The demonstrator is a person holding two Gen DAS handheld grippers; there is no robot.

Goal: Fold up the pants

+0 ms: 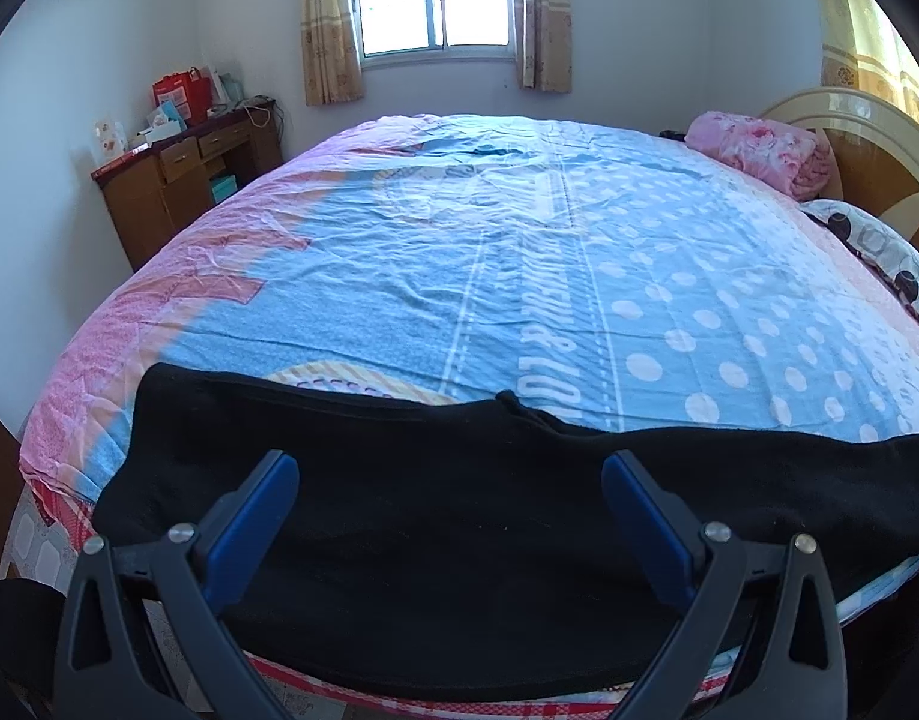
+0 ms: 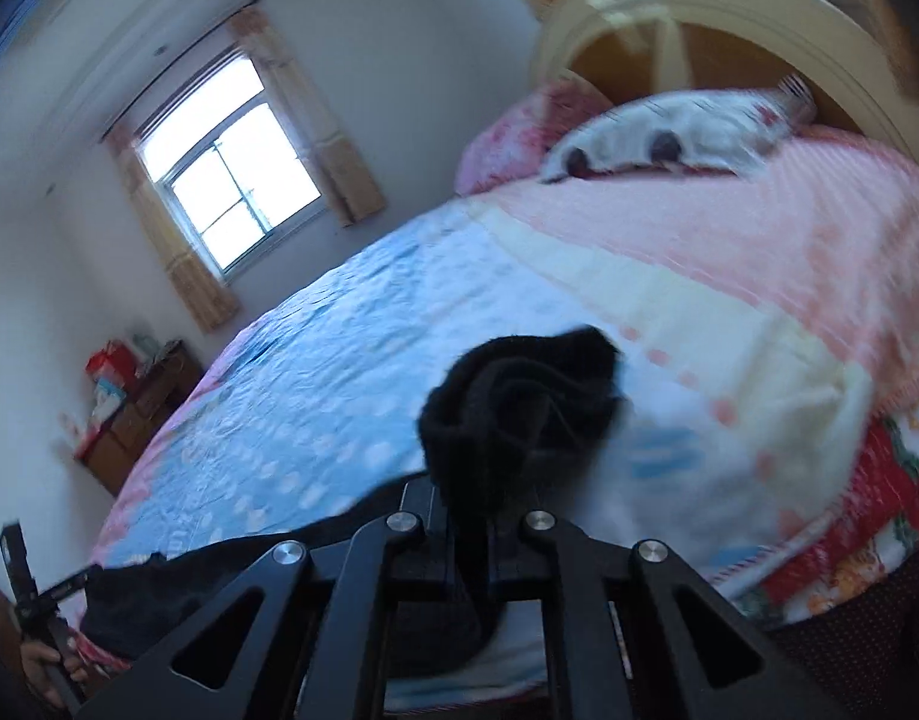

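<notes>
Black pants lie stretched along the near edge of the bed, from left to right. My left gripper is open, its blue fingers spread wide just above the pants, holding nothing. My right gripper is shut on a bunched end of the black pants and holds it lifted above the bedspread; the cloth hides the fingertips. The rest of the pants trails left along the bed edge. The right wrist view is blurred by motion. The left gripper shows at the far left there.
A wooden desk with boxes stands at the back left. A folded pink quilt and a patterned pillow lie by the headboard. A window is in the far wall.
</notes>
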